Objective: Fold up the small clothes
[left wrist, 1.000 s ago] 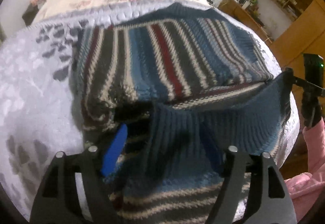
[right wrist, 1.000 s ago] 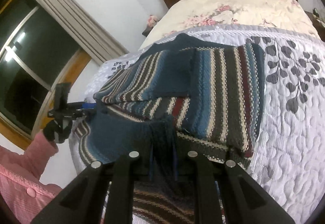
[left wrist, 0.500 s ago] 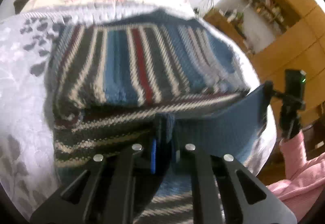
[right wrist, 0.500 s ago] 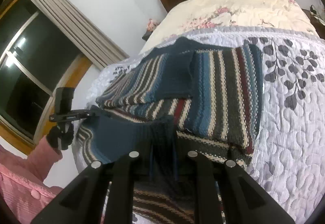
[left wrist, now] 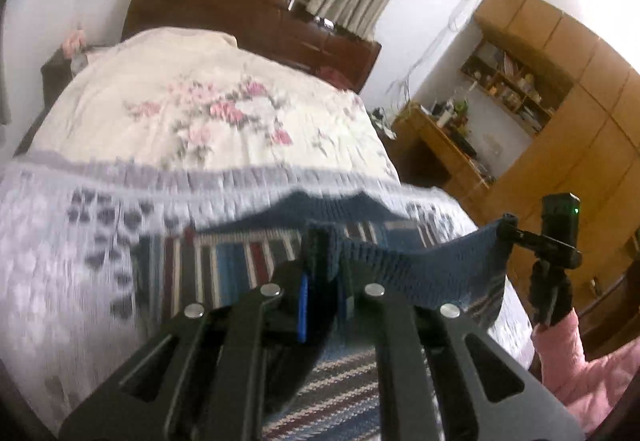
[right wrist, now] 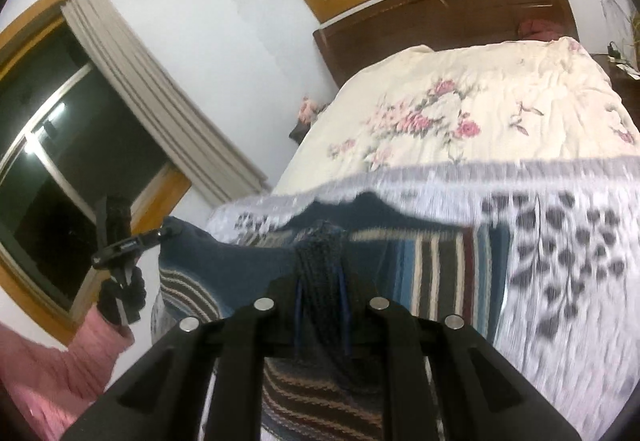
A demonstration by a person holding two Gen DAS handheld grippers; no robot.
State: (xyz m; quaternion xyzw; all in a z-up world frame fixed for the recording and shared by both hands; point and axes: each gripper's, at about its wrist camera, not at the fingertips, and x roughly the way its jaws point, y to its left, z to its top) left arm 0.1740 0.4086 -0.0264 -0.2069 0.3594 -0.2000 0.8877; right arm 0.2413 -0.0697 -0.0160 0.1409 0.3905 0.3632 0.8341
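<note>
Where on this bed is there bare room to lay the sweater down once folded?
Free: the white leaf-print quilt to the right of the striped sweater, and the floral cream bedspread between the sweater and the headboard. Crowded: the near edge, where the left gripper and right gripper pinch the sweater's lifted hem.

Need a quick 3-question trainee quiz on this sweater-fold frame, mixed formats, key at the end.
1. True or false: the left gripper is shut on the striped sweater.
2. What part of the sweater does the right gripper pinch? A) the ribbed blue hem B) a sleeve cuff C) nothing
3. Fill in: the sweater lies on a white quilt printed with dark ____.

Key: 1 true; 2 A, the ribbed blue hem is bunched between its fingers and lifted; 3 leaves.
</note>
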